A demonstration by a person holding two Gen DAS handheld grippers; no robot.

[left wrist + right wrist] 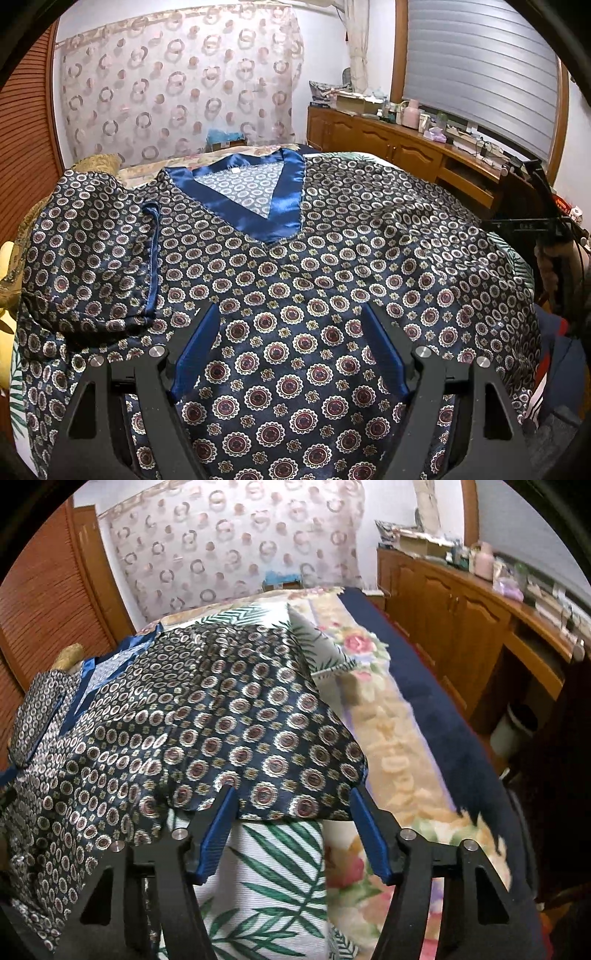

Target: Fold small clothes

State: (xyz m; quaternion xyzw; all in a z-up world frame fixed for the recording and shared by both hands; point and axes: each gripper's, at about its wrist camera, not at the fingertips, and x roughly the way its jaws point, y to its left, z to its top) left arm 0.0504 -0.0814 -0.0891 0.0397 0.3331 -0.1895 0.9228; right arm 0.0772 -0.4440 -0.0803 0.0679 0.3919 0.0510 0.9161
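Two grippers hover with fingers apart, gripping nothing: the left gripper [291, 347] over the glossy navy medallion-print satin top [295, 280], the right gripper [295, 816] at its loose right edge. It lies spread on a leaf-print white cloth [273, 878] covering the floral-blanketed bed [399, 746], one sleeve [92, 258] folded inward. A cluttered wooden sideboard [388, 144] stands beyond.
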